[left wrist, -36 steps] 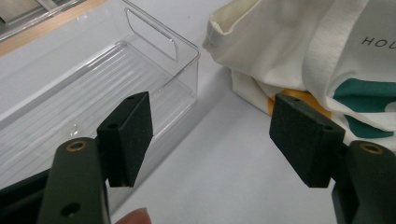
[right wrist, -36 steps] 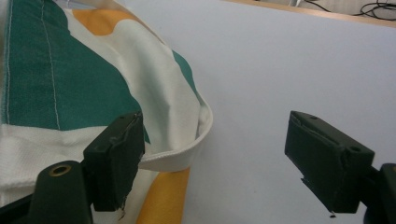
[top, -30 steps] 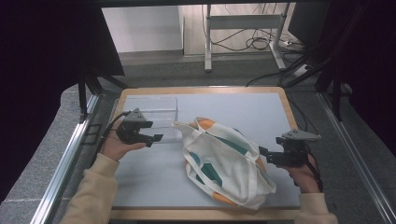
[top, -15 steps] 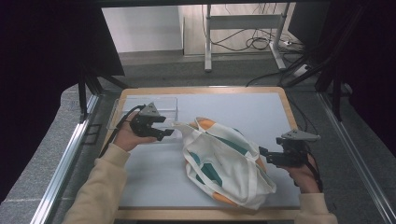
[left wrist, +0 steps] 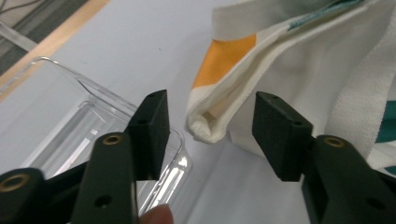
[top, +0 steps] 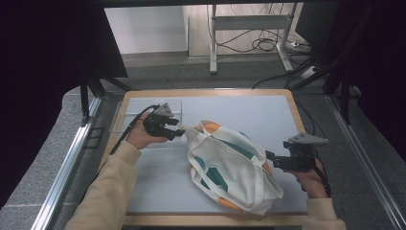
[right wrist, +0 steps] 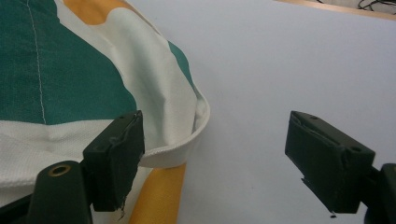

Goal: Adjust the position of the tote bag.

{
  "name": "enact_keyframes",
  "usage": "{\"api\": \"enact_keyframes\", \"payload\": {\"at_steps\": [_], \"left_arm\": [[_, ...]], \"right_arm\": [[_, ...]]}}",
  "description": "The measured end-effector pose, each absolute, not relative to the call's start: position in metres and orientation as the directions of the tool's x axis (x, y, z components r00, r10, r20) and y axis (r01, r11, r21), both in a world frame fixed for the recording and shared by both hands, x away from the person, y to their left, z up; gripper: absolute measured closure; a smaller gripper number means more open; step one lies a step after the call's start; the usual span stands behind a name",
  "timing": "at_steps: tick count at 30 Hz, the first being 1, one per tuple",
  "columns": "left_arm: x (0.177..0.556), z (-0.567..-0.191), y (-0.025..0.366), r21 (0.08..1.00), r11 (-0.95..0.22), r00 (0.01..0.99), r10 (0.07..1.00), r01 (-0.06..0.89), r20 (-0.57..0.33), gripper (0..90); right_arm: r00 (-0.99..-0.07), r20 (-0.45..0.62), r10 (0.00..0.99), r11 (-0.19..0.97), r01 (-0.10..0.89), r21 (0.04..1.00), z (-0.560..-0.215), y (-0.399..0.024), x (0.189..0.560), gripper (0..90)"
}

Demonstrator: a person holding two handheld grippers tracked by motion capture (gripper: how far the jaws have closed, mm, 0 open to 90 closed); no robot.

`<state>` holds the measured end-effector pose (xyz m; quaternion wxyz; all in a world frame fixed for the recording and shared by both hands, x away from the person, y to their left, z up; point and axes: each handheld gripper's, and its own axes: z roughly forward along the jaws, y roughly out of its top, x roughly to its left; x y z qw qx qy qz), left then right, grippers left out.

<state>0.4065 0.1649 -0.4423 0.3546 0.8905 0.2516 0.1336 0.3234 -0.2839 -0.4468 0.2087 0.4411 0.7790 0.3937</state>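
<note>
A white cloth tote bag point(top: 230, 167) with orange and teal patches lies crumpled on the mat, right of the middle. At its upper left corner is my left gripper point(top: 178, 132). In the left gripper view that folded corner point(left wrist: 210, 126) lies between the jaws of the left gripper point(left wrist: 210, 133). The jaws have just been closing, and a gap shows on each side of the cloth. My right gripper point(top: 270, 160) sits at the bag's right edge. In the right gripper view it point(right wrist: 215, 158) stands wide open, with the bag's hem point(right wrist: 187, 149) beside its left jaw.
A clear plastic tray point(top: 129, 120) lies at the mat's back left, just behind my left gripper, and its rim point(left wrist: 70, 126) shows close to the left jaw. The grey mat point(top: 258, 110) has a wooden border. Metal rails run along both sides of the table.
My left gripper has moved right from the clear tray to the bag's corner, and its jaws have narrowed around the cloth. The right gripper and the bag have stayed put.
</note>
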Motion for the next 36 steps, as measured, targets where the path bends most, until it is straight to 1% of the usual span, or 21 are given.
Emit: {"api": "enact_keyframes", "payload": {"at_steps": [1, 2, 3, 4, 5, 6, 9, 13, 18, 22, 26, 27, 35, 36], "left_arm": [[0.406, -0.444, 0.162, 0.687, -0.641, 0.845, 0.530, 0.343, 0.073, 56.3], [0.406, -0.444, 0.162, 0.687, -0.641, 0.845, 0.530, 0.343, 0.073, 60.0], [0.405, -0.445, 0.161, 0.683, -0.648, 0.841, 0.534, 0.338, 0.091, 60.0], [0.404, -0.445, 0.159, 0.676, -0.654, 0.838, 0.536, 0.339, 0.098, 62.8], [0.404, -0.445, 0.159, 0.669, -0.657, 0.838, 0.537, 0.347, 0.093, 65.3], [0.405, -0.445, 0.160, 0.662, -0.654, 0.840, 0.539, 0.366, 0.068, 69.8], [0.406, -0.445, 0.163, 0.662, -0.650, 0.845, 0.532, 0.374, 0.046, 74.3], [0.406, -0.445, 0.163, 0.663, -0.646, 0.844, 0.535, 0.377, 0.041, 75.3], [0.406, -0.446, 0.162, 0.669, -0.634, 0.838, 0.545, 0.389, 0.029, 75.6], [0.406, -0.446, 0.163, 0.670, -0.629, 0.838, 0.545, 0.394, 0.019, 75.8], [0.407, -0.446, 0.163, 0.667, -0.632, 0.839, 0.544, 0.394, 0.020, 75.8], [0.406, -0.446, 0.163, 0.672, -0.624, 0.836, 0.548, 0.399, 0.013, 75.8], [0.407, -0.446, 0.163, 0.675, -0.619, 0.835, 0.549, 0.402, 0.006, 75.8], [0.408, -0.446, 0.164, 0.675, -0.618, 0.835, 0.550, 0.403, 0.005, 75.8]], "right_arm": [[-0.524, 0.019, 0.851, 0.303, 0.522, 0.797, -0.447, -0.284, 0.323, 19.8], [-0.524, 0.019, 0.851, 0.303, 0.522, 0.797, -0.447, -0.284, 0.323, 19.8], [-0.524, 0.018, 0.851, 0.304, 0.522, 0.797, -0.447, -0.284, 0.323, 19.8], [-0.523, 0.018, 0.852, 0.304, 0.522, 0.797, -0.446, -0.284, 0.323, 19.8], [-0.523, 0.017, 0.852, 0.305, 0.523, 0.796, -0.446, -0.284, 0.323, 19.8], [-0.519, 0.017, 0.855, 0.303, 0.525, 0.795, -0.447, -0.284, 0.323, 19.8], [-0.516, 0.018, 0.856, 0.302, 0.528, 0.794, -0.446, -0.284, 0.323, 20.2], [-0.524, 0.014, 0.851, 0.311, 0.526, 0.791, -0.443, -0.285, 0.322, 20.8], [-0.550, 0.001, 0.835, 0.339, 0.515, 0.787, -0.430, -0.286, 0.314, 23.0], [-0.574, 0.023, 0.818, 0.339, 0.514, 0.788, -0.417, -0.286, 0.298, 27.4], [-0.605, 0.041, 0.795, 0.354, 0.518, 0.779, -0.414, -0.283, 0.285, 28.9], [-0.627, 0.036, 0.778, 0.376, 0.510, 0.773, -0.412, -0.279, 0.278, 29.2], [-0.667, 0.053, 0.743, 0.402, 0.507, 0.763, -0.411, -0.273, 0.261, 30.3], [-0.673, 0.044, 0.738, 0.423, 0.512, 0.748, -0.414, -0.270, 0.258, 30.3]]}}
